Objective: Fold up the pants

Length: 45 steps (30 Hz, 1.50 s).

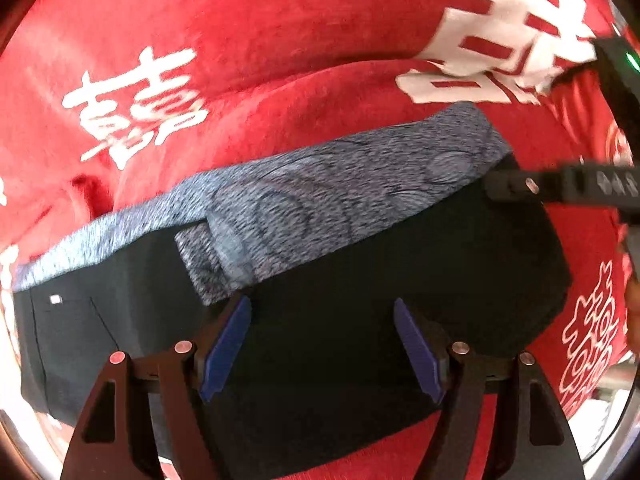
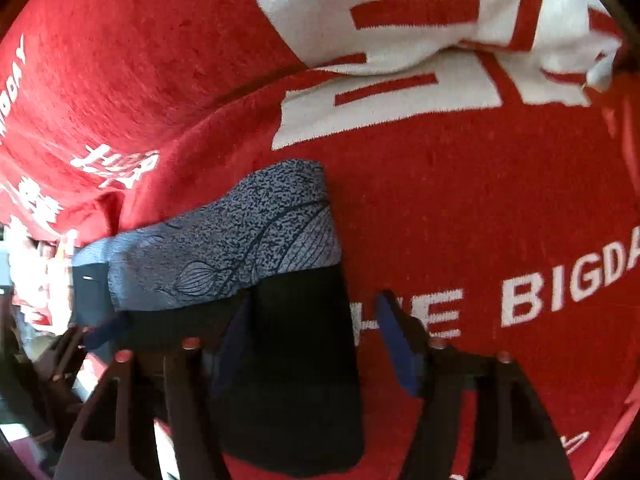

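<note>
The dark pants (image 1: 320, 280) lie folded into a compact stack on the red blanket (image 1: 260, 40), with a grey-blue patterned band (image 1: 320, 184) along the far edge. My left gripper (image 1: 322, 308) is open just above the dark cloth, its blue pads (image 1: 224, 344) wide apart and empty. The right gripper's black finger (image 1: 532, 188) reaches the stack's right end in the left wrist view. In the right wrist view the pants (image 2: 296, 360) and band (image 2: 240, 240) lie below my open right gripper (image 2: 314, 304), whose jaws straddle the stack's right edge.
The red blanket (image 2: 440, 200) with white characters (image 1: 136, 104) and the white lettering "BIGDA" (image 2: 568, 280) covers the whole surface and is creased behind the pants. A large white character (image 2: 400, 40) lies at the far side.
</note>
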Each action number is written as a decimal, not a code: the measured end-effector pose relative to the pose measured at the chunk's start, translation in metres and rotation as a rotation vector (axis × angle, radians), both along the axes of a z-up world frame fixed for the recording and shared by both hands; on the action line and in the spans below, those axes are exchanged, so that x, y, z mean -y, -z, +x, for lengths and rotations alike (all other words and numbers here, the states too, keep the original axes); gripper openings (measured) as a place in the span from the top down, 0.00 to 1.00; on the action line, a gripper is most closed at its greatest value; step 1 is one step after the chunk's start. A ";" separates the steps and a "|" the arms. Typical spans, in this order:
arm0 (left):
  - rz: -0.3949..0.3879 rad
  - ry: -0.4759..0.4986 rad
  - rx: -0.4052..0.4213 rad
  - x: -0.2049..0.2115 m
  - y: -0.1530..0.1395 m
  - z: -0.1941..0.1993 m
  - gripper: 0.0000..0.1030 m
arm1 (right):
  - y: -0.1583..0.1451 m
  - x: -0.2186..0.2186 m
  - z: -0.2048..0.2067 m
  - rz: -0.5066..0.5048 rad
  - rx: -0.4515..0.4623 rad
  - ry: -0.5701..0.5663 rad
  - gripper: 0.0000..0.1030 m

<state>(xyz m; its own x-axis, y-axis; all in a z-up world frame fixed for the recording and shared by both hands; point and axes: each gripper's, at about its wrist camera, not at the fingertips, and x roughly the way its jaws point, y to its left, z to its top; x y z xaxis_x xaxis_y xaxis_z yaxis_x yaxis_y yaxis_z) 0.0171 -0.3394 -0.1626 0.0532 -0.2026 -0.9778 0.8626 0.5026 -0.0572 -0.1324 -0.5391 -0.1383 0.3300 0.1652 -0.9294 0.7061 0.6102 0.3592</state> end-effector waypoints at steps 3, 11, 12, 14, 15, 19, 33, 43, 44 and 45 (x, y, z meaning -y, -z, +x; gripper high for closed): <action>0.013 -0.098 -0.060 -0.012 0.003 0.016 0.19 | -0.005 -0.008 -0.012 0.010 -0.011 0.002 0.33; 0.086 -0.196 -0.030 -0.038 -0.005 0.020 0.19 | -0.041 -0.037 -0.040 -0.102 -0.047 -0.049 0.23; 0.093 -0.203 -0.026 -0.040 -0.006 0.020 0.19 | -0.044 -0.042 -0.039 -0.098 -0.041 -0.052 0.23; 0.102 -0.218 -0.021 -0.044 -0.008 0.020 0.19 | -0.046 -0.048 -0.035 -0.090 -0.035 -0.063 0.22; 0.105 -0.226 -0.017 -0.046 -0.008 0.020 0.19 | -0.046 -0.051 -0.032 -0.088 -0.034 -0.075 0.22; 0.111 -0.255 -0.010 -0.051 -0.012 0.019 0.19 | -0.040 -0.065 -0.018 -0.075 -0.044 -0.124 0.22; 0.075 -0.251 -0.077 -0.064 -0.020 0.026 0.19 | -0.035 -0.080 -0.027 -0.116 -0.122 -0.121 0.21; 0.062 -0.233 -0.139 -0.111 -0.024 0.037 0.19 | -0.063 -0.122 0.001 -0.214 -0.130 -0.091 0.21; 0.066 -0.241 -0.144 -0.119 -0.022 0.041 0.19 | -0.065 -0.129 0.008 -0.215 -0.123 -0.100 0.21; 0.070 -0.252 -0.148 -0.128 -0.021 0.044 0.19 | -0.065 -0.134 0.014 -0.213 -0.121 -0.112 0.21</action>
